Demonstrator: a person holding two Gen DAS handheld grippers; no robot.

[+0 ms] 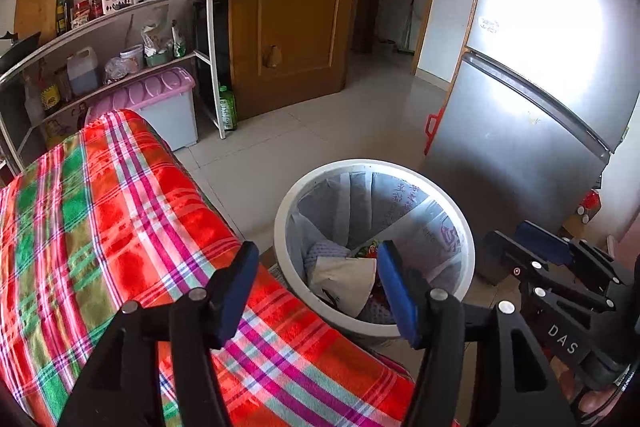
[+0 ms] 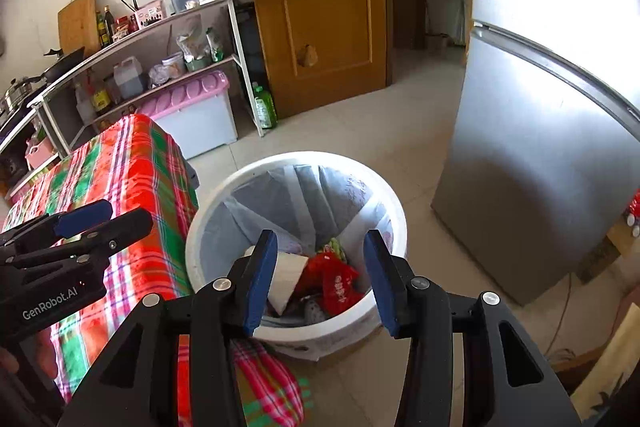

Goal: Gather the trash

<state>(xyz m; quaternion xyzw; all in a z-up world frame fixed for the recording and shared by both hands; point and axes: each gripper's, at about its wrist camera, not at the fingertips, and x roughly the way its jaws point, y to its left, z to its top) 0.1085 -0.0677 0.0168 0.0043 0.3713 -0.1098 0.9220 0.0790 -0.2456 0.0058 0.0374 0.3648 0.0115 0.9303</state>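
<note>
Both wrist views are angled steeply down, close over the white bin (image 1: pixel 374 171) (image 2: pixel 296 163); it's shared.

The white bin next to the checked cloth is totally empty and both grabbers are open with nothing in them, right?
Not quite. The white bin is not empty: the right wrist view shows a red wrapper and white paper inside. It does stand beside the checked cloth, and the left gripper and right gripper are open, holding nothing.

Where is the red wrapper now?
The red wrapper lies inside the white trash bin, beside white paper, seen between the right gripper's open jaws.
</note>
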